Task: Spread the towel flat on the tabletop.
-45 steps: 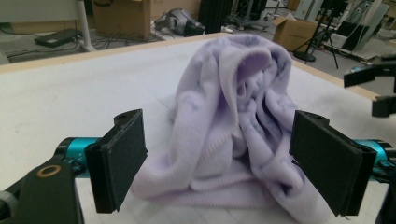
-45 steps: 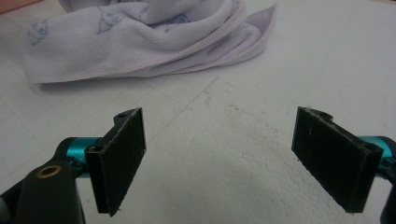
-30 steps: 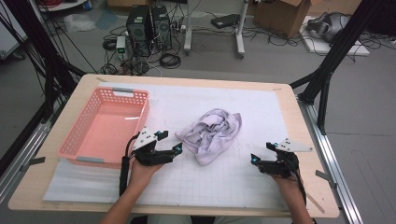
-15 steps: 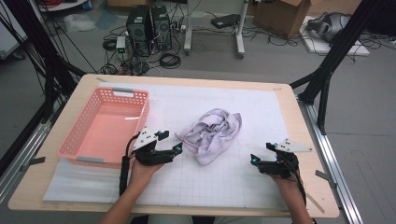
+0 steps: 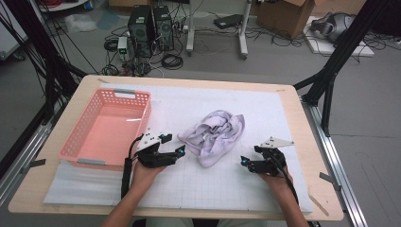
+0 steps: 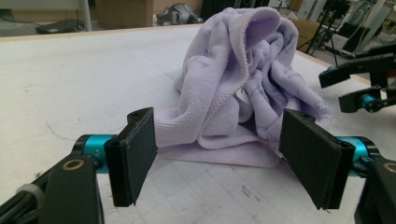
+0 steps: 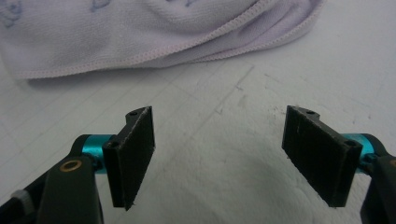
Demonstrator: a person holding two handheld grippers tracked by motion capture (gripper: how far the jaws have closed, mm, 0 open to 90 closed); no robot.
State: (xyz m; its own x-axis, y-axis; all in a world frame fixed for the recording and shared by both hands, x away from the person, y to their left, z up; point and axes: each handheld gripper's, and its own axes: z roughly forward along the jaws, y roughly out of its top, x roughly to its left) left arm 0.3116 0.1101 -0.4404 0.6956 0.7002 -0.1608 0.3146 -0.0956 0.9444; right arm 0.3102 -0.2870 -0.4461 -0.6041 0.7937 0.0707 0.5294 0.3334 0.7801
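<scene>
Left gripper (image 5: 171,145): held in the person's left hand (image 5: 144,171) at the near left of the table, just right of the basket. Jaws wide apart, having just been closing a little. In the left gripper view (image 6: 219,154) the near hem of the cloth lies between them, at the jaw tips; the right pad looks to brush a fold, though I cannot tell for sure — the pads are not pressing on it.

Right gripper (image 5: 243,161): held in the person's right hand (image 5: 276,177) at the near right, pointing left toward the cloth. Jaws wide apart, having just been closing a little. In the right gripper view (image 7: 217,156) only bare mat lies between them — the cloth's stitched edge sits just beyond the tips.

Crumpled lilac terry cloth (image 5: 215,136): lies bunched in a heap on the mat, about mid-table, between the two grippers and slightly farther out; nearer the left gripper than the right. In the left gripper view (image 6: 243,84) it stands up in folds.

White gridded mat (image 5: 227,189): covers most of the tabletop under the cloth and both grippers.

Pink plastic lattice basket (image 5: 75,146): sits on the left part of the table, empty inside, well apart from the cloth.

Light wooden table (image 5: 302,123): its bare rim frames the mat.

Far floor: black computer towers (image 5: 150,23) and cables beyond the table's far edge.
</scene>
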